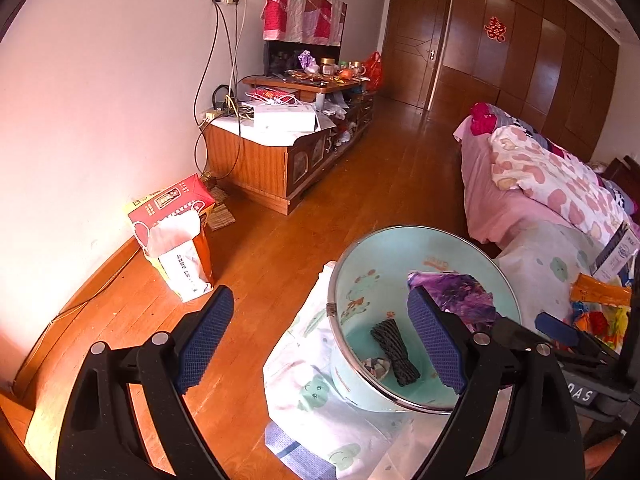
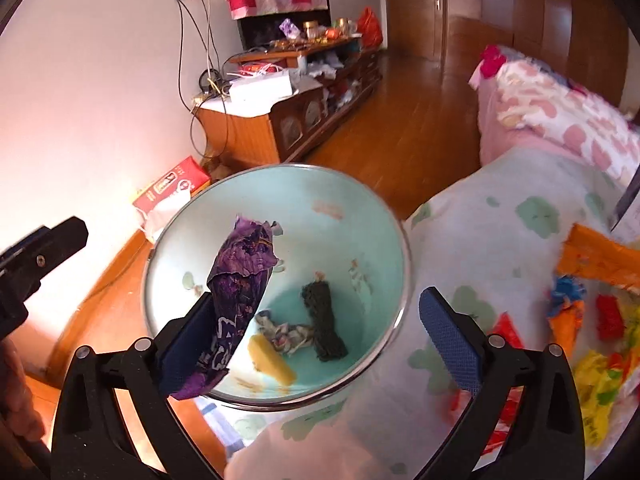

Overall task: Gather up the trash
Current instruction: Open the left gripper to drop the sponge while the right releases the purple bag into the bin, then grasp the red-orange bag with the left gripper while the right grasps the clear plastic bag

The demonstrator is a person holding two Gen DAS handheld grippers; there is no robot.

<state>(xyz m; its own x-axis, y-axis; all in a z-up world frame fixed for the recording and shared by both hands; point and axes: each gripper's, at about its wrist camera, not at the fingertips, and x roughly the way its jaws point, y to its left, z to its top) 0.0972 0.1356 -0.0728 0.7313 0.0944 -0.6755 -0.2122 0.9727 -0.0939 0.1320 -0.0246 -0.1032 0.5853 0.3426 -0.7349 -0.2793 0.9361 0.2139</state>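
A mint-green bin [image 2: 320, 208] stands on a cloud-print sheet [image 2: 500, 240]. Inside it lie a black bundle [image 2: 324, 328], a crumpled wrapper [image 2: 284, 334] and a yellow piece [image 2: 272, 360]. My right gripper [image 2: 320, 298] hangs open over the bin. A purple wrapper [image 2: 240, 280] clings to its left pad only, and the other pad is far from it. In the left wrist view my left gripper [image 1: 320, 296] stands open and holds nothing, its right finger over the bin [image 1: 384, 248]. The purple wrapper [image 1: 460, 292] and black bundle [image 1: 394, 352] show there too.
Bright wrappers [image 2: 600, 320] lie on the sheet to the right of the bin. On the wooden floor a red carton with a white bag [image 1: 176, 220] stands by the wall, with a cluttered cabinet [image 1: 272, 160] behind it. A bed with a pink quilt [image 1: 540, 176] fills the right side.
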